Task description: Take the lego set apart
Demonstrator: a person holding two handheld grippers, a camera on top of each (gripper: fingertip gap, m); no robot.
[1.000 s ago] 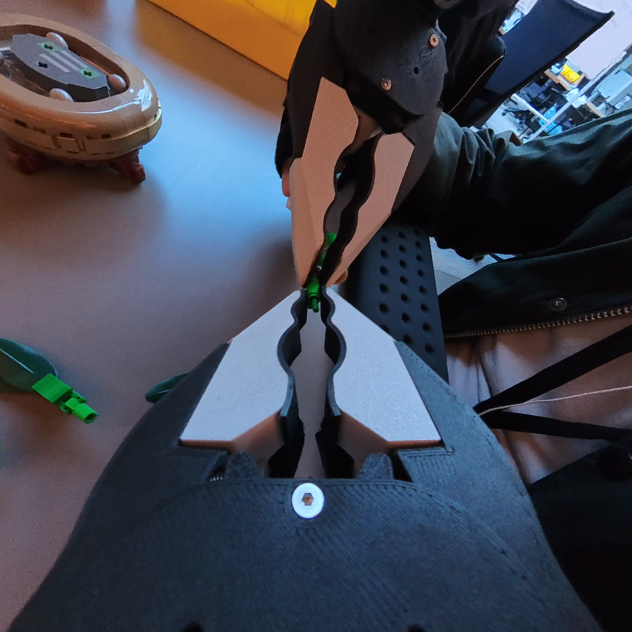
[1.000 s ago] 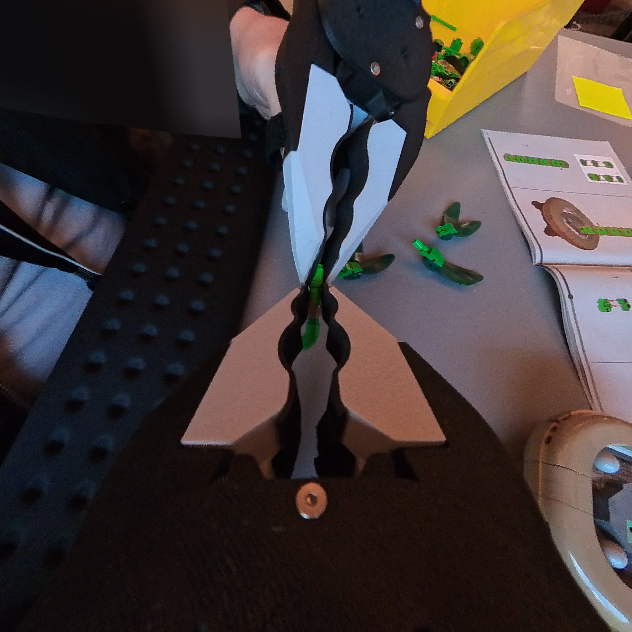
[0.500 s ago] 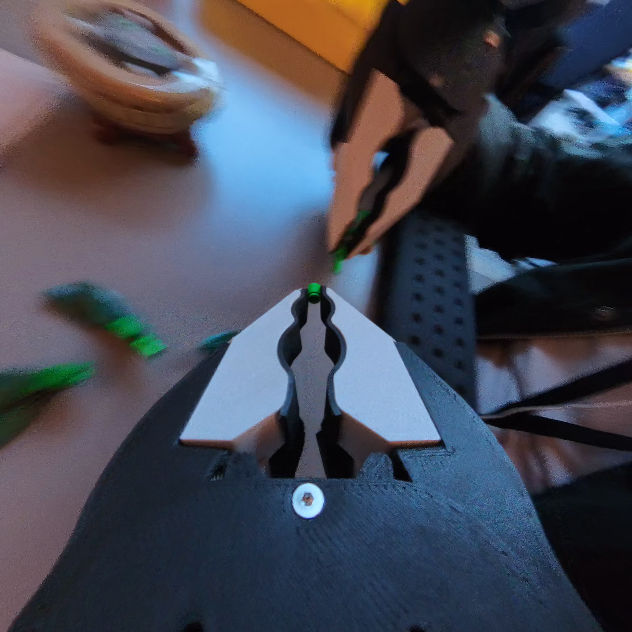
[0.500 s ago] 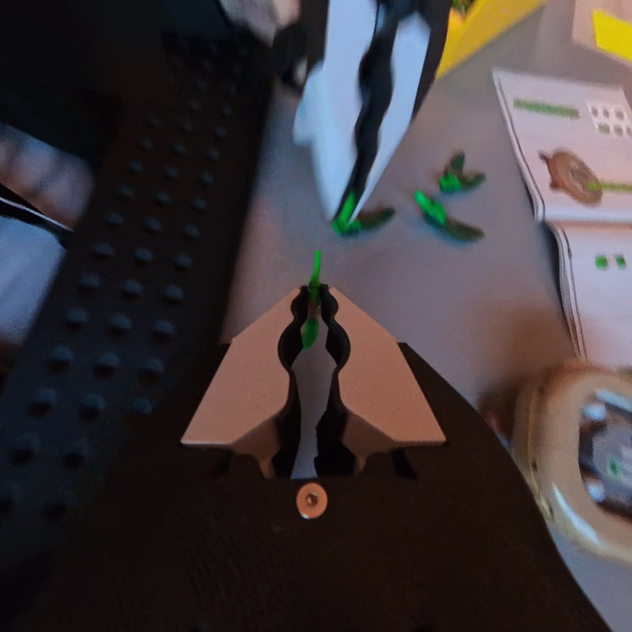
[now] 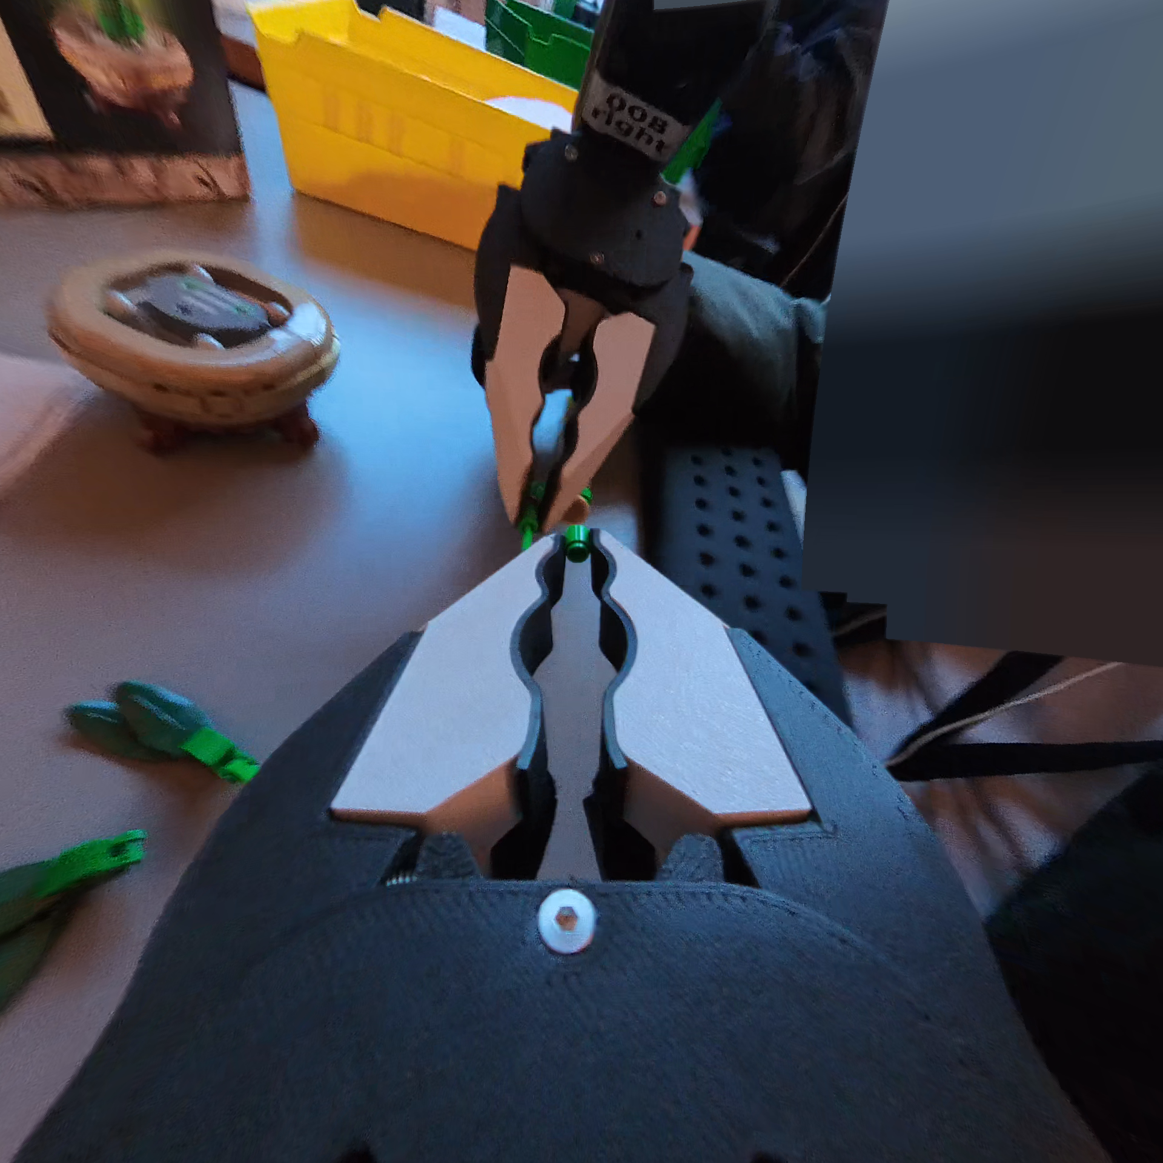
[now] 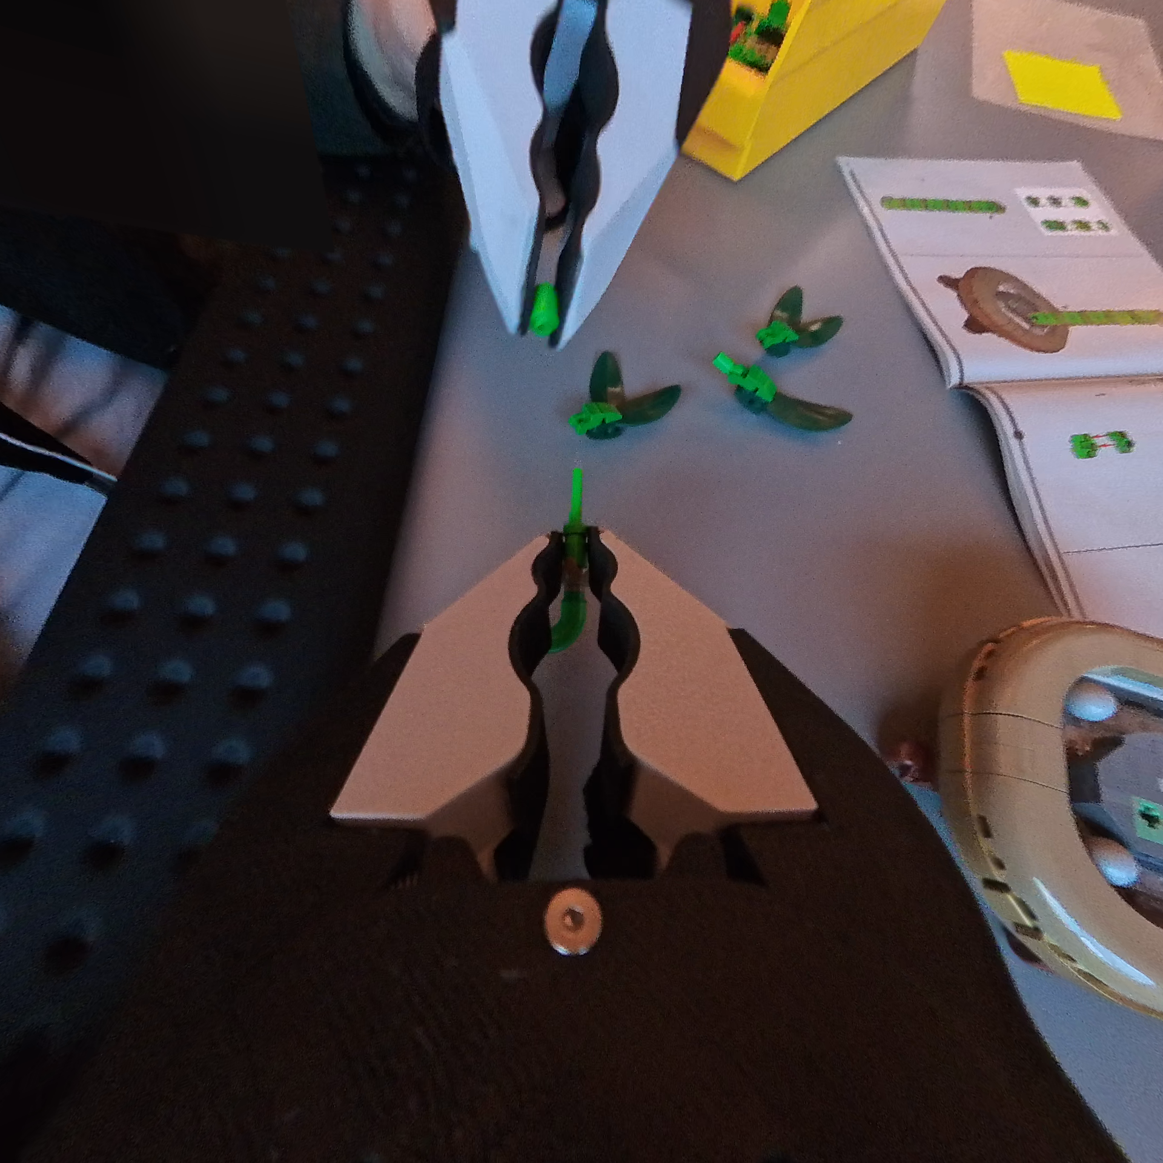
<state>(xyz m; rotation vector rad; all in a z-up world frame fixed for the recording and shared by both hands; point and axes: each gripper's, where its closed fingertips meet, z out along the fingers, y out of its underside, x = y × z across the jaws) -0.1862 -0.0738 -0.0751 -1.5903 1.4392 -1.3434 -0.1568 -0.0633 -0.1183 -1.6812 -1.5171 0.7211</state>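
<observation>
My left gripper (image 5: 576, 546) is shut on a small green cylinder piece (image 5: 575, 544) at its tips; it also shows in the right wrist view (image 6: 541, 327) with the piece (image 6: 542, 307). My right gripper (image 6: 574, 535) is shut on a thin green stem (image 6: 575, 503) that pokes out forward and curves back between the fingers. In the left wrist view the right gripper (image 5: 540, 517) hangs just beyond my left tips, apart from them. A tan lego bowl (image 5: 189, 340) stands on the table; it also shows in the right wrist view (image 6: 1057, 805).
Several green leaf pieces lie on the table (image 6: 623, 406) (image 6: 786, 403) (image 5: 163, 730). A yellow bin (image 5: 403, 126) stands behind. An open instruction booklet (image 6: 1038, 302) lies at the right. A black perforated plate (image 6: 189, 566) runs along the table's edge by a person's lap. Left tips to right tips: about 6 centimetres. The tan lego bowl (image 5: 189, 340) sits 15 centimetres or so from the ends of my right fingers. It is also in sight in the right wrist view (image 6: 1117, 685).
The two grippers have pulled apart. The green stem piece split: the cylinder stays in the left gripper, the thin stem in the right. Both views have drawn back.
</observation>
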